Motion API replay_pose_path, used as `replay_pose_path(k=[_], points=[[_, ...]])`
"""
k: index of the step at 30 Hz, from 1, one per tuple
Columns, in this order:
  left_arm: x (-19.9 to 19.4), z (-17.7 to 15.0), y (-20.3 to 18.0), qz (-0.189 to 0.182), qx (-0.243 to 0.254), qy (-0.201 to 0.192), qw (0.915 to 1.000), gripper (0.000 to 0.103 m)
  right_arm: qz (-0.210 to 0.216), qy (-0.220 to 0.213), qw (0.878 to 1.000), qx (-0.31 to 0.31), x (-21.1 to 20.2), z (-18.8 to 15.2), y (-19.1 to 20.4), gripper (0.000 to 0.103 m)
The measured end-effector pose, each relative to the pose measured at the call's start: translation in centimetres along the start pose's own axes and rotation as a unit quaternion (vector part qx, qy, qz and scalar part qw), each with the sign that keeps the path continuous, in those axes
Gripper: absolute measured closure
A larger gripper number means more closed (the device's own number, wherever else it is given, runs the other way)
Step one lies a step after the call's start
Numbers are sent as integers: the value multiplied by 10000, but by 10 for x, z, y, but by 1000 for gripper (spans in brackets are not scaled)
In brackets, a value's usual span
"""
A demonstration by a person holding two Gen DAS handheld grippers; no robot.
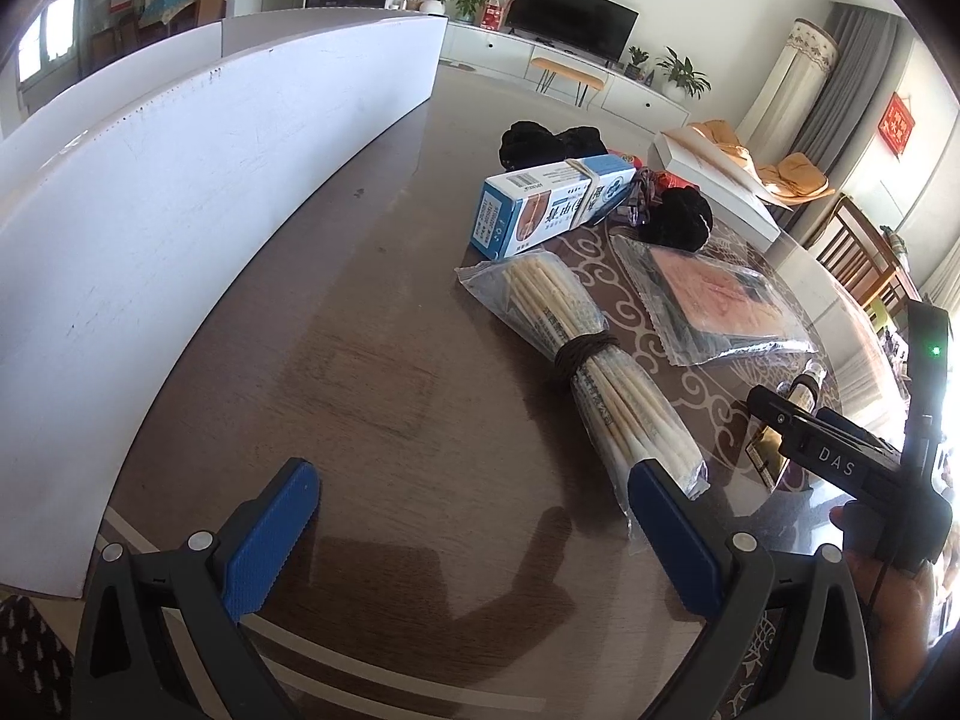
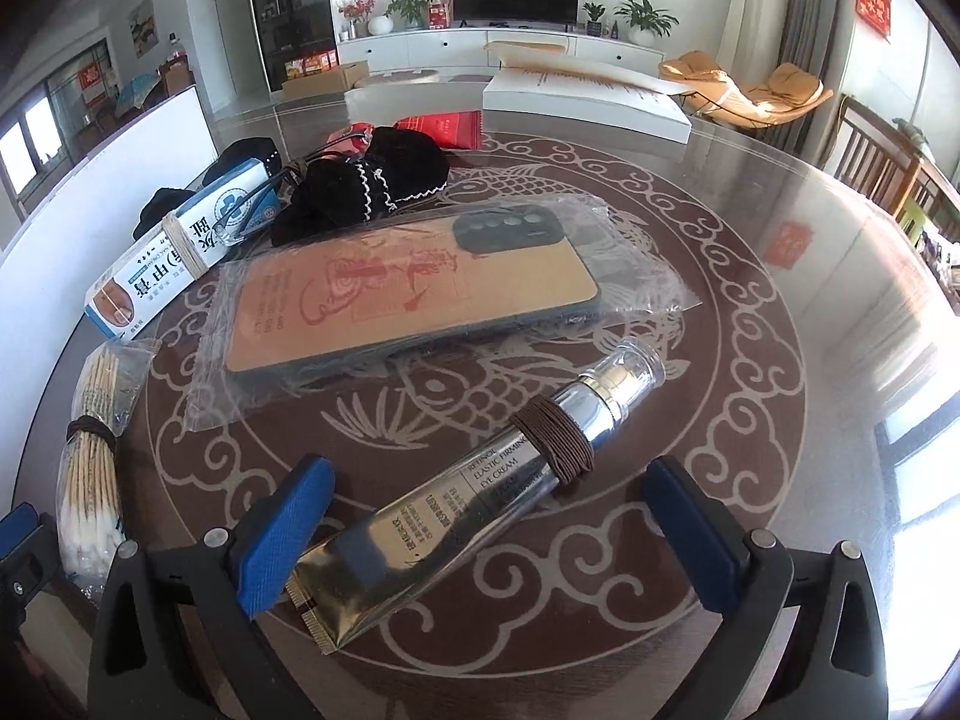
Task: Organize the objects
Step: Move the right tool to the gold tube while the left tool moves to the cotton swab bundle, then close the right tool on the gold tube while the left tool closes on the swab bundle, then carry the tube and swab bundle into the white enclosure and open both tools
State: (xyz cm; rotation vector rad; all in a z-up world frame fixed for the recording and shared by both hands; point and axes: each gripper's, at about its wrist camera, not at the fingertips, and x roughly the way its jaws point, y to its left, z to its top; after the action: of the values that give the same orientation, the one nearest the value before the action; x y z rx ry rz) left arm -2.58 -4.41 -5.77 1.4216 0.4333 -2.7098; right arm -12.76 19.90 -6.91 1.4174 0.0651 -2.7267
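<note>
A gold and silver eye cream tube with a brown band lies between the blue fingers of my open right gripper. A bagged phone case lies beyond it, also in the left wrist view. A bundle of cotton swabs in plastic lies by the right finger of my open, empty left gripper; it also shows in the right wrist view. A blue and white box lies further back. The right gripper appears in the left wrist view.
Black cloth items and a red packet lie behind the phone case. A tall white board stands along the table's left side. A white flat box sits at the far edge of the glass-topped table.
</note>
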Motion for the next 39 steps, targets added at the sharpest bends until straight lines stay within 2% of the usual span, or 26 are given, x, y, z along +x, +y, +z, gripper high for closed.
replay_pose_path(k=[2,5,7,9,11,14,17,18,19,20,21,22,25,26,27,28,29,33,36,39], points=[[-2,1,1,-97,-58,94,9999,0,-1,-33,10000,5,0,0,-1,0],[-16,11,2,-444,-360,-73,9983,0,-6,-34,10000,2,1,0,-1,0],[-18,27,-10,-435,-329,-154,9984,0,-14,-33,10000,-2,1,0,-1,0],[-11,42,-30,-167,0,-176,9997,0,-19,-33,10000,-4,1,0,0,0],[2,50,-48,354,395,-193,9984,0,-18,-33,10000,-3,1,0,-1,0],[27,49,-52,1029,730,105,9920,0,-16,-33,10000,-2,1,0,-1,0],[30,44,-34,1007,700,231,9922,0,136,215,9994,-215,2,3,-3,0],[29,44,-27,1034,682,247,9920,0,147,317,9992,-214,2,4,-5,4],[29,43,-20,1055,694,281,9916,0,167,297,9993,-173,-1,5,-9,20],[30,42,-14,1084,730,354,9908,0,196,249,9994,-168,-5,6,-12,31],[33,41,-7,1068,773,464,9902,0,236,237,9992,-211,-6,8,-15,52],[32,40,-1,895,728,485,9921,0,260,272,9990,-238,-7,11,-16,62],[32,43,4,859,836,648,9907,0,431,407,9980,-205,-7,15,-23,74],[29,43,2,815,900,611,9907,11,517,463,9975,-151,-7,15,-25,74],[24,43,-1,768,1010,467,9908,47,614,499,9968,-89,-10,14,-28,74],[21,43,-6,762,1155,381,9896,72,696,509,9963,-55,-13,12,-30,74],[20,42,-11,888,1303,336,9869,75,756,514,9958,-49,-18,10,-31,74],[3,33,-11,475,1396,20,9891,75,1156,413,9924,22,-43,-1,-33,74],[-31,31,-3,149,1173,-362,9923,75,1467,202,9890,11,-69,-4,-26,74],[-72,38,12,-22,894,-794,9928,75,1724,-95,9848,-191,-96,4,-4,74]])
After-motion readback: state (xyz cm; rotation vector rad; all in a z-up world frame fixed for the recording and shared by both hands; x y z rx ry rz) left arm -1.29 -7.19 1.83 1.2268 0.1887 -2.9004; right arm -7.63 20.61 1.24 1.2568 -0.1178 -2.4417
